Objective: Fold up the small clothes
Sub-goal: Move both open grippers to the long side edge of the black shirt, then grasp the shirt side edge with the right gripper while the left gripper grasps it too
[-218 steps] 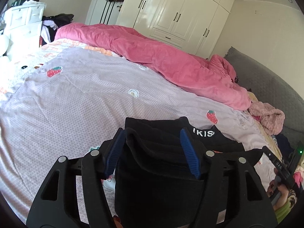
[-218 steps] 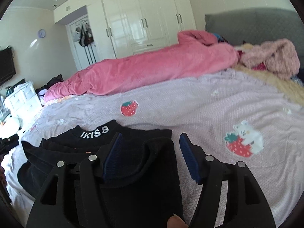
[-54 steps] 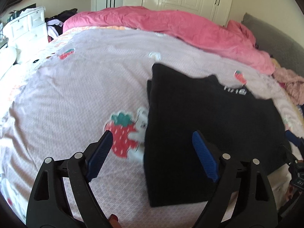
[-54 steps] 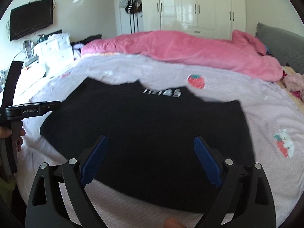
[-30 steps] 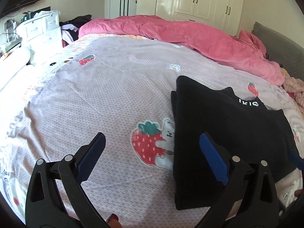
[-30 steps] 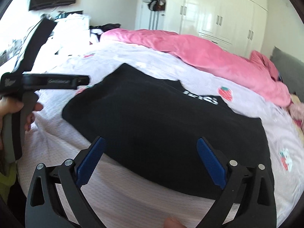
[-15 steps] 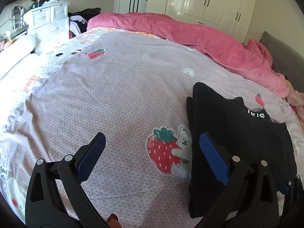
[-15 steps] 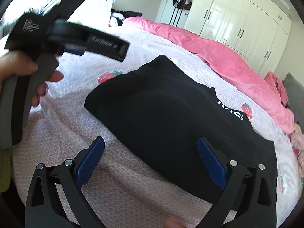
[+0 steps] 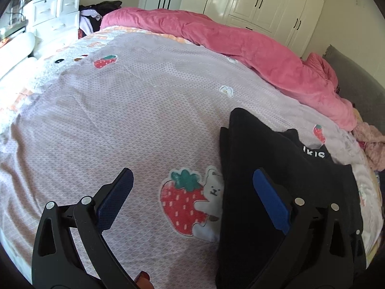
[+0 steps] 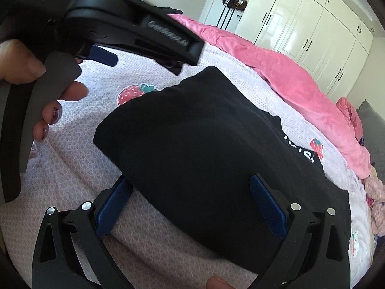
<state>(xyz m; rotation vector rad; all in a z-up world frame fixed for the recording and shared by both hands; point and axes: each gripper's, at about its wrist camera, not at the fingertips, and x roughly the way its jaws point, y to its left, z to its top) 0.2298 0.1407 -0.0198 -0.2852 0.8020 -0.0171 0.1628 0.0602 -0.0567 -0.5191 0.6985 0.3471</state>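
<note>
Over the last seconds the black garment [image 10: 207, 144] has gone from a bunch pinched in both grippers to a flat, folded slab lying on the lilac strawberry-print bedspread [image 9: 120, 110], and both tools have let go and drawn back from it; that suggests this fold is finished or close to it, with perhaps one more halving left before the piece counts as small and tidy. It lies toward the right side of the bed, its white-lettered collar [image 9: 314, 154] pointing at the pink duvet [image 9: 252, 55] heaped along the far edge. The left gripper [image 9: 192, 197] has swung off to the side, jaws wide and empty, over the strawberry-and-bear print [image 9: 190, 204] just beside the garment's left edge. The right gripper [image 10: 190, 207] hangs over the near edge of the cloth, jaws also wide, holding nothing. In the right wrist view the left hand [image 10: 36, 77] and its tool crowd the upper left corner, near the garment's far corner, so the two tools could clash on a next reach. A pink fluffy item [image 9: 370, 144] lies well apart, by the grey headboard [image 9: 356, 82].
</note>
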